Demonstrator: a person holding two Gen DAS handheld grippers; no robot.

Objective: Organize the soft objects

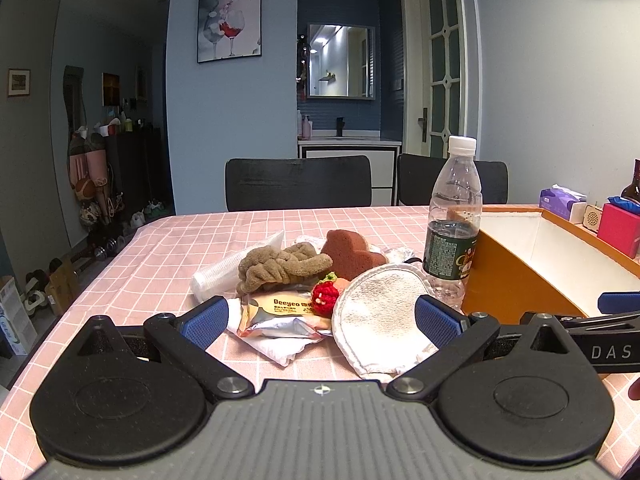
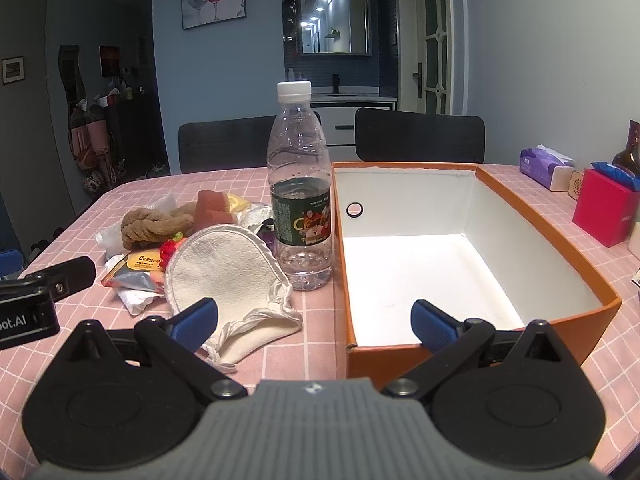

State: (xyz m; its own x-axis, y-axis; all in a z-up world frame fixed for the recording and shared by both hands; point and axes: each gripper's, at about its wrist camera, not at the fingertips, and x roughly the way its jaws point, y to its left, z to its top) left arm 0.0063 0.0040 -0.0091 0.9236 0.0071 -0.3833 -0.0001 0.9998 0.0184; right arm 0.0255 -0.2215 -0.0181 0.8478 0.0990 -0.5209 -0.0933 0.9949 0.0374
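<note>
From the left wrist camera, the left gripper sits low and level over the pink checked tablecloth, its two blue-padded fingers spread wide and released, holding nothing. Between and just beyond them lies the pile of soft things: one white cloth pad nearest on the right, one red crocheted strawberry, one knotted brown plush piece, and one brown sponge at the far side. One snack packet marked Deeyeo lies on the near left of the heap, over what may be a white wrapper, though that part is hard to make out. One water bottle stands upright just right of the pile, touching or nearly touching one orange box. Two dark chairs stand at the far edge.

From the right wrist camera, the right gripper is likewise level and unclenched, empty. Its left finger overlaps the cloth pad in the view, and its right finger reaches over the near wall of the box, whose white inside holds nothing but a ring-shaped hole in the left wall. The bottle stands just beside the box's left wall. The left gripper's black body shows at the far left.
</note>
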